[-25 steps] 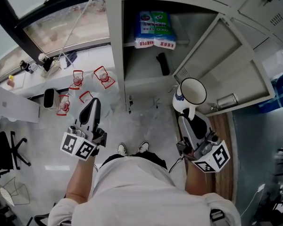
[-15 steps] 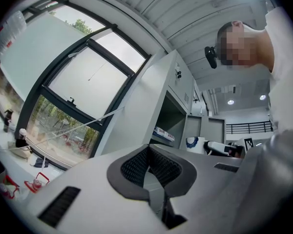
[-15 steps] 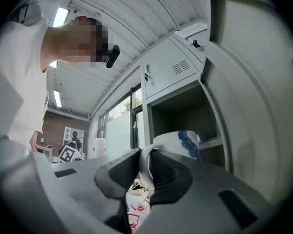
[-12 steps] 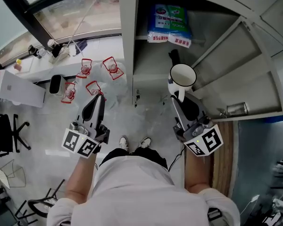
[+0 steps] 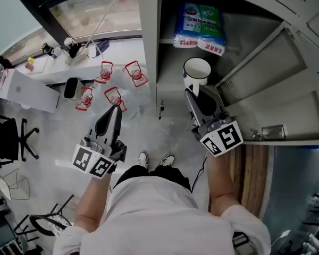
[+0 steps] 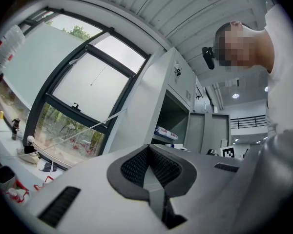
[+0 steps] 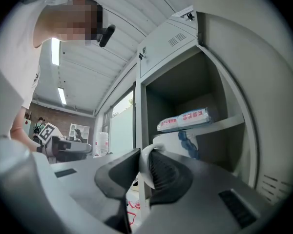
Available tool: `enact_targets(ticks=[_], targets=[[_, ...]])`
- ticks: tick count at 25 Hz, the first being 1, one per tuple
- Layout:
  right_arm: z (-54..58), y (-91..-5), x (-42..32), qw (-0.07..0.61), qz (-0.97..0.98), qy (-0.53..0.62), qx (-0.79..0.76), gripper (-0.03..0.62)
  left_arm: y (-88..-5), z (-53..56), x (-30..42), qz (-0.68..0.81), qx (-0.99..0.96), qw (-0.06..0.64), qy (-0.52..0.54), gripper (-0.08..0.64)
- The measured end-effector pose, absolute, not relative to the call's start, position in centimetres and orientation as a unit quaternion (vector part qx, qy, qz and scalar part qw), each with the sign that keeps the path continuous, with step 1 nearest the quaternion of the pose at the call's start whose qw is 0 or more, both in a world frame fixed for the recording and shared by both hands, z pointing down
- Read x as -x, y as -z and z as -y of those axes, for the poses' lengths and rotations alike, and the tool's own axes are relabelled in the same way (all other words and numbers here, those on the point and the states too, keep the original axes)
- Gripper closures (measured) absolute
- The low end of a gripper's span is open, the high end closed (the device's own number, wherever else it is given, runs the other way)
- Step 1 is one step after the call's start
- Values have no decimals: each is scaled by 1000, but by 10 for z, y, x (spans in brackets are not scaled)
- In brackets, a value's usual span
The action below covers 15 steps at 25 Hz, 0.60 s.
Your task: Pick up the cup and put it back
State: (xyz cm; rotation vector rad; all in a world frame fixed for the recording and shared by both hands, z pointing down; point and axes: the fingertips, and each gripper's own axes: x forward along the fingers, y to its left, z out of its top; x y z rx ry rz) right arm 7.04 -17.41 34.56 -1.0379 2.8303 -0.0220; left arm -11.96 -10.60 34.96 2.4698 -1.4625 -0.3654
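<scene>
My right gripper [image 7: 145, 165] has its ribbed dark pads clamped on the thin curved handle of the glossy white round cup with blue print [image 5: 196, 68]. The cup sits upright at the mouth of the grey sheet-metal locker [image 5: 149, 52], under the shelf holding a crinkly blue-green plastic packet [image 5: 199, 25]. My left gripper [image 5: 114, 110] has its jaws pressed together on nothing.
</scene>
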Motion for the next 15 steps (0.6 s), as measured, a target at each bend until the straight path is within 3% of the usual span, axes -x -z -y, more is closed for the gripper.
enact_targets(ticks=[15], targets=[[234, -404, -55, 21, -935, 38, 351, 529, -369, 100, 99, 509, -842, 140, 108, 538]])
